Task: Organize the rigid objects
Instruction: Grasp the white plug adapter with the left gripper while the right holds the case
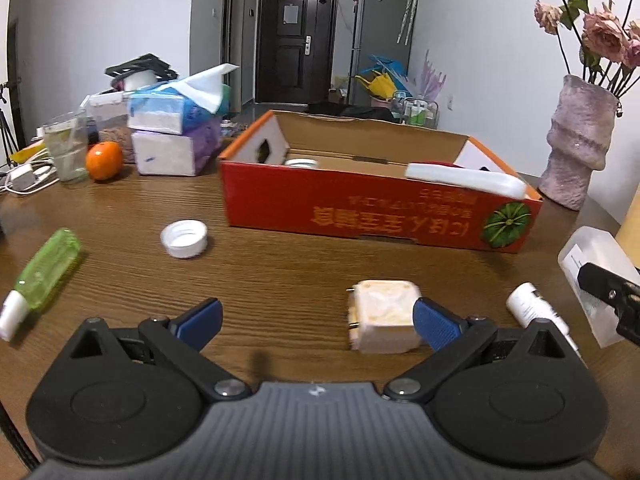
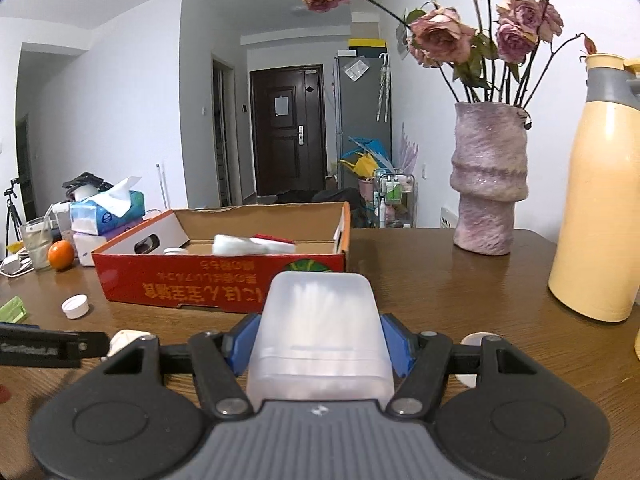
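Note:
My left gripper (image 1: pixel 318 320) is open low over the wooden table; a white plug adapter cube (image 1: pixel 384 316) lies just inside its right finger. My right gripper (image 2: pixel 318 338) is shut on a translucent plastic box of cotton swabs (image 2: pixel 320 336), held above the table in front of the red cardboard box (image 2: pixel 224 276). That red box (image 1: pixel 380 212) holds a white case and a white lid. A white bottle cap (image 1: pixel 184 238), a green tube (image 1: pixel 44 272) and a small white bottle (image 1: pixel 534 310) lie on the table.
Tissue packs (image 1: pixel 176 132), an orange (image 1: pixel 104 160) and a glass (image 1: pixel 66 148) stand back left. A pink vase with roses (image 2: pixel 486 180) and a yellow thermos (image 2: pixel 596 208) stand on the right. A white round lid (image 2: pixel 478 340) lies under my right gripper.

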{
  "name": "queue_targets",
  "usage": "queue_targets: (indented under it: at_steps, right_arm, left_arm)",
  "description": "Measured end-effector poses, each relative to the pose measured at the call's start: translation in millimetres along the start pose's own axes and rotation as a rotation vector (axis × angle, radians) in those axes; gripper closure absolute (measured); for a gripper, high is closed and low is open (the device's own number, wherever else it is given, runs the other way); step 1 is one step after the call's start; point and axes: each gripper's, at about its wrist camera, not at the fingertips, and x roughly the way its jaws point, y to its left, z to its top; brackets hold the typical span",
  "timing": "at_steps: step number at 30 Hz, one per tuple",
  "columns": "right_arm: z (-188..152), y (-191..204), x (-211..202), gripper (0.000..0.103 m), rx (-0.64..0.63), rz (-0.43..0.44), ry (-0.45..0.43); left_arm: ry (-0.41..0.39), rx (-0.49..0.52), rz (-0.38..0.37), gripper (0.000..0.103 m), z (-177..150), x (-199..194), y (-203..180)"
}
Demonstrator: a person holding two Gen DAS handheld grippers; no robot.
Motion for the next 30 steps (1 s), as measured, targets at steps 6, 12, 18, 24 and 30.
queue_targets:
  at_steps: [6, 12, 18, 24, 30]
  right_arm:
    - [0, -18, 3, 0.039, 0.005, -0.01, 0.007]
    - [0, -30, 8, 0.039, 0.029, -0.027, 0.019]
    - [-3, -26, 11, 0.039, 0.017, -0.02, 0.031]
    - [-3, -26, 12, 0.039, 0.017, -0.021, 0.035]
    - [-5, -25, 13, 0.039, 0.012, -0.018, 0.04]
  left_arm:
    - [0.004, 0.03, 0.01, 0.0, 0, 12, -32]
    - [0.034, 0.066, 0.053, 0.0, -3, 27, -50]
    - [0.083, 0.043, 0.055, 0.0, -3, 40, -49]
    - [0.123, 0.028, 0.027, 0.014, -3, 49, -46]
    - [0.099, 0.071, 0.018, 0.037, -5, 45, -52]
